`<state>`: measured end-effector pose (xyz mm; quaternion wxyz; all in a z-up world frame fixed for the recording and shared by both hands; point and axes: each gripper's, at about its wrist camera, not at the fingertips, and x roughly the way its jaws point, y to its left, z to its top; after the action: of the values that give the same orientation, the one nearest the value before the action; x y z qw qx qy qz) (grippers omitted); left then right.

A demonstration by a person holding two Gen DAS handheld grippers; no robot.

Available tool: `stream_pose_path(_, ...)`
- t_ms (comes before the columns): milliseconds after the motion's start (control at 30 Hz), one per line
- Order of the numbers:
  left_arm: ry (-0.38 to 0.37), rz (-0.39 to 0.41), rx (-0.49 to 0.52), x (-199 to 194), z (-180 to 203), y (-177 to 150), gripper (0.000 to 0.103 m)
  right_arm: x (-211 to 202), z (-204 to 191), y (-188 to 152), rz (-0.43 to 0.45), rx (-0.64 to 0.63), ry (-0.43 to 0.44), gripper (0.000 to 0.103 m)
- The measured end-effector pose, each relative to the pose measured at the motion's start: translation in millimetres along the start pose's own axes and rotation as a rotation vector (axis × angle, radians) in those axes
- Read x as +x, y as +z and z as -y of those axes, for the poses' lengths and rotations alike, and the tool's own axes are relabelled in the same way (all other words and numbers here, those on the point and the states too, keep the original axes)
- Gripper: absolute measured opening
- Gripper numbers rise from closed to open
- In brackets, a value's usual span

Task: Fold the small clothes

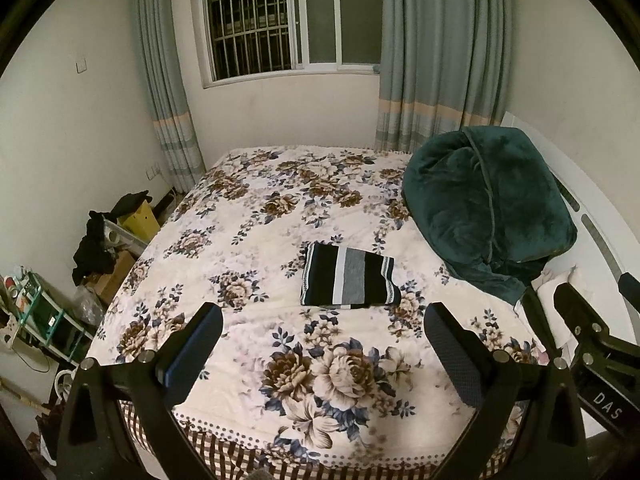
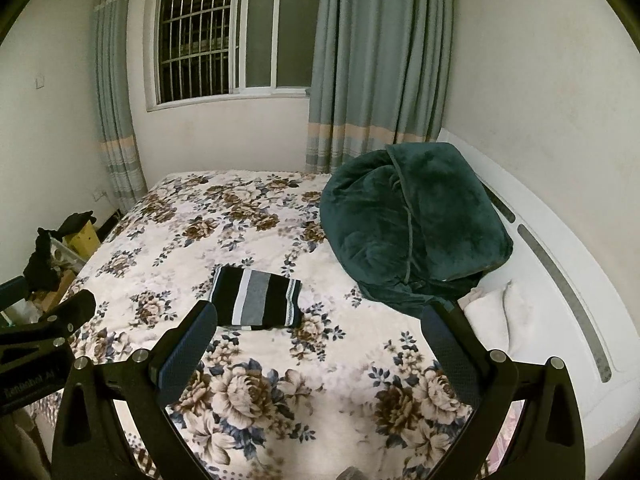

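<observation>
While both grippers are hovering above the near end of the bed point(image 1: 248, 240), neither one is holding anything. The left gripper point(image 1: 322, 344) is standing wide open, with only the flowered cover showing between its fingers. The right gripper point(image 2: 318, 344) is spread just as wide and is also empty. They are hanging side by side, well apart from the cloth, so each is showing at the edge of the other's view.

Further out, the garment point(image 1: 350, 278) is lying flat near the middle of the bed, a striped piece in black, white and grey. It is already looking like a tidy rectangle with straight edges, so I judge that the folding of this piece is finished or almost finished, and the grippers are being kept back and open because nothing needs a grasp now. It is sitting on bare cover, apart from the blanket point(image 1: 488, 208), which is lying bundled in dark green at the right side beside a white pillow point(image 2: 496, 312).

On the body of the right gripper the letters "DAS" are readable in the left view. On the left gripper's body some white writing is showing in the right view, but it is too blurred to read with certainty.
</observation>
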<state>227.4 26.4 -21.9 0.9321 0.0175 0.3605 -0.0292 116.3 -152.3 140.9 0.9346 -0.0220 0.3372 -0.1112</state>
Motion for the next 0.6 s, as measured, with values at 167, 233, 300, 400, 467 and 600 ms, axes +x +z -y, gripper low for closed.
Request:
stream_pose_path(167, 0.001, 0.001, 0.000, -0.3, 0.5, 2.0, 0.103, 0.7, -1.4, 3.9, -0.004, -0.003, 0.013, 0.103)
stream_pose_path(233, 0.005, 0.001, 0.000, -0.4, 1.6, 2.0, 0.103, -0.5, -2.3, 3.0, -0.004, -0.003, 0.013, 0.103)
stream_pose_path(300, 0.004, 0.001, 0.001, -0.4, 1.6, 1.8, 0.103, -0.2, -2.7, 3.6, -0.005, -0.002, 0.014, 0.103)
stream_pose_path(400, 0.004, 0.001, 0.000, -0.6, 1.6, 1.7, 0.103, -1.1, -2.7, 2.0, -0.004, -0.002, 0.011, 0.103)
stream_pose_path(467, 0.004, 0.000, -0.001, -0.7, 1.8, 2.1, 0.103, -0.7, -3.2, 3.2, -0.005, -0.001, 0.012, 0.103)
stream_pose_path(600, 0.006, 0.001, -0.001, -1.0, 2.4, 1.2, 0.103, -2.9, -4.5, -1.3, -0.005, 0.003, 0.010, 0.103)
